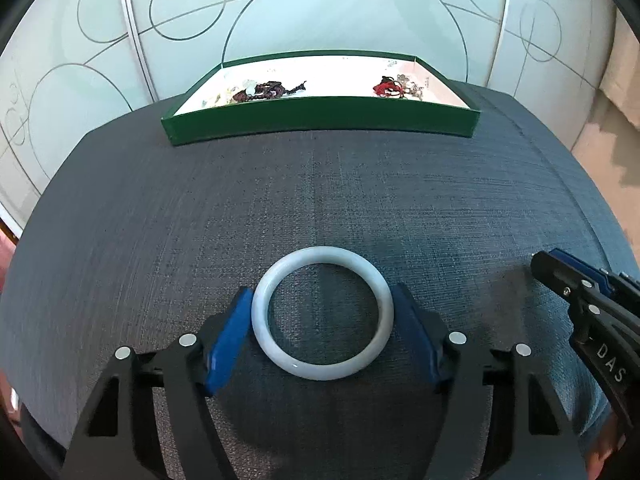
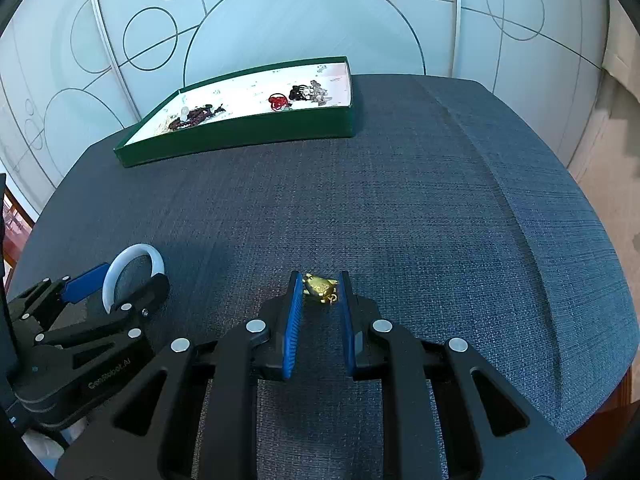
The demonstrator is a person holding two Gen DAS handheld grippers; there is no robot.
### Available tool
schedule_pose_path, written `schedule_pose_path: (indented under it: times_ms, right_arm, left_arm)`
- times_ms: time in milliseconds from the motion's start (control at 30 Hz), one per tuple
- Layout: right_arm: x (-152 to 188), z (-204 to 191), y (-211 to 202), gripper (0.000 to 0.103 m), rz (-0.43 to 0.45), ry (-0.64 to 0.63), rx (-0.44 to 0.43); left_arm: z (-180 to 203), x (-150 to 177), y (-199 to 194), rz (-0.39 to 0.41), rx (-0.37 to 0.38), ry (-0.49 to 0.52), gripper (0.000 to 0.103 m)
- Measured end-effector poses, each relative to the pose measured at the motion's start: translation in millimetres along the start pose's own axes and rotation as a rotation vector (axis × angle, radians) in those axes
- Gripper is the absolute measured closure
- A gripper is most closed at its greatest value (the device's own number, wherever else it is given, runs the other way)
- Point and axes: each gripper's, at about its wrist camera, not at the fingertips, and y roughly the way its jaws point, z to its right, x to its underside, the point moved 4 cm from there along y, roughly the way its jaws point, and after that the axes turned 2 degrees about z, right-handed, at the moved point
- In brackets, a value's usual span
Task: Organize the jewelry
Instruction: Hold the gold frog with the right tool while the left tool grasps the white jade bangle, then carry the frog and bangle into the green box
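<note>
Tray jewelry (image 1: 264,90) (too small)

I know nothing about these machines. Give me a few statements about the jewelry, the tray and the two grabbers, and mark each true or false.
1. The pale bangle lies flat on the table, between the left gripper fingers. True.
2. The right gripper has a red cord between its fingers. False: it is closed on a small gold charm.
3. The green tray already holds jewelry. True: dark beads and a red piece lie inside.
4. The bangle is in the tray. False: it is on the table, apart from the tray.
5. The tray's inside is black. False: it is white.
</note>
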Motion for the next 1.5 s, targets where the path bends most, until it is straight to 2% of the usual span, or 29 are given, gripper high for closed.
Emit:
schedule_pose_path:
  times_ms: [833, 1500]
  right_arm:
    - [-2.7, -3.3, 0.9, 0.085, -0.005, -0.016, -0.01]
    - [-25.3, -18.8, 6.3, 0.085, 0.013, -0.039, -0.034]
  left_arm:
    - [-22.0, -8.9, -5.8, 0.023, -0.02, -0.023, 0.033]
    - [-43.9, -42.2, -11.8, 0.078, -0.038, -0.041, 0.033]
